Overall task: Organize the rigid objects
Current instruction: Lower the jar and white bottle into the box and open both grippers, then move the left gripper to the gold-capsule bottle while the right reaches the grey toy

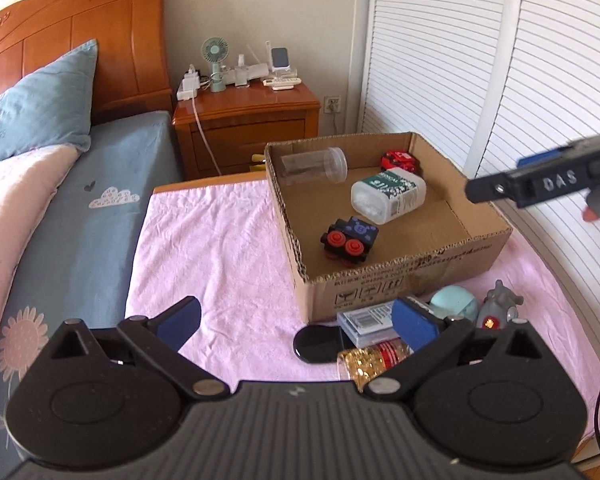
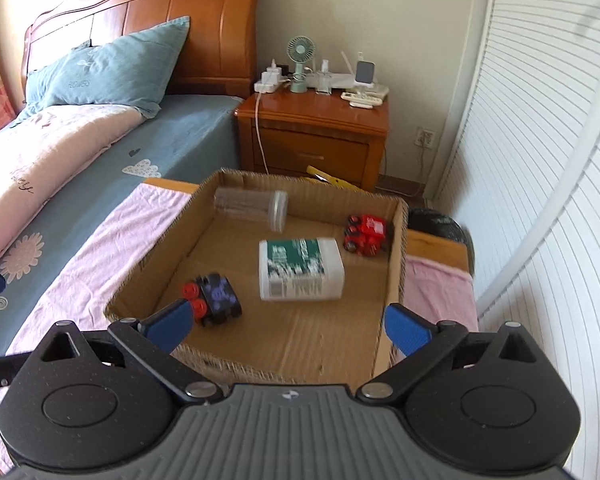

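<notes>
A cardboard box (image 1: 400, 276) (image 2: 148, 264) stands on a pink cloth. In it lie a clear jar (image 1: 316, 164) (image 2: 252, 206), a white bottle with a green label (image 1: 388, 196) (image 2: 300, 274), a red toy car (image 1: 400, 160) (image 2: 366, 234) and a black toy car with red wheels (image 1: 350, 242) (image 2: 216, 294). In front of the box lie a black disc (image 1: 316, 342), a small flat box (image 1: 366, 320), a gold-filled bottle (image 1: 372, 362), a teal ball (image 1: 454, 300) and a grey figure (image 1: 500, 306). My left gripper (image 1: 296, 324) is open and empty over the cloth. My right gripper (image 2: 286, 326) is open and empty above the box's near side.
A bed with a blue sheet (image 1: 80, 208) lies to the left. A wooden nightstand (image 1: 252, 120) with a fan and chargers stands behind. White louvred doors (image 1: 480, 60) run along the right. The right gripper's body (image 1: 548, 180) shows at the right of the left wrist view.
</notes>
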`<state>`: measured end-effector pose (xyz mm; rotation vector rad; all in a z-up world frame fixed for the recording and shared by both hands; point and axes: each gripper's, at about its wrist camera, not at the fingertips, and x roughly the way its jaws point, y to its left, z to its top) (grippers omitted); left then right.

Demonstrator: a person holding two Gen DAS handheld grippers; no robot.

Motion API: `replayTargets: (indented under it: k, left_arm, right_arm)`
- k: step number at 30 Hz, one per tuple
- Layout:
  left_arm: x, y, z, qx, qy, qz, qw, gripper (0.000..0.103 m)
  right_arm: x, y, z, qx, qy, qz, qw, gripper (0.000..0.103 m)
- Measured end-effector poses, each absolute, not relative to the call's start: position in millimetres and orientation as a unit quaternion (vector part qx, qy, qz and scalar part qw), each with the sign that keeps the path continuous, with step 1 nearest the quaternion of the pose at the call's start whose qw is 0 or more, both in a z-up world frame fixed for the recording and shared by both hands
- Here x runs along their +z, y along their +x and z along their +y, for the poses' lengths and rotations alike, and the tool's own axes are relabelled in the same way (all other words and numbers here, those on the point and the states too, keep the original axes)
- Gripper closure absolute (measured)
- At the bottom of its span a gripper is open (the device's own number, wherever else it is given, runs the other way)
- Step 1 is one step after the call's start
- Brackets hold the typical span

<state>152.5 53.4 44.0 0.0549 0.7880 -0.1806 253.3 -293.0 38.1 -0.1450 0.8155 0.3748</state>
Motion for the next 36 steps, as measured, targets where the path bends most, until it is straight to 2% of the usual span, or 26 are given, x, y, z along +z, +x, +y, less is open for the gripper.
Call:
replayTargets:
  k: [10,23,36]
  left_arm:
    - [19,126,35,-0.056,0.031,0.372,0.926,0.002]
    - [-20,122,-2,-0.096,-0.013,0.418,0.903,0.002]
    - [-49,141,-34,-0.078,0.007,0.429,0.900,0.002]
  right_arm:
    - [-13,199,-337,0.188,-0.038,0.388,0.902,0.000]
    - [-85,154,-343,0.157,-0.060,0.433,0.886,0.000]
    - [-105,141,-351,0.165,-0.078,0.427,0.886,0.000]
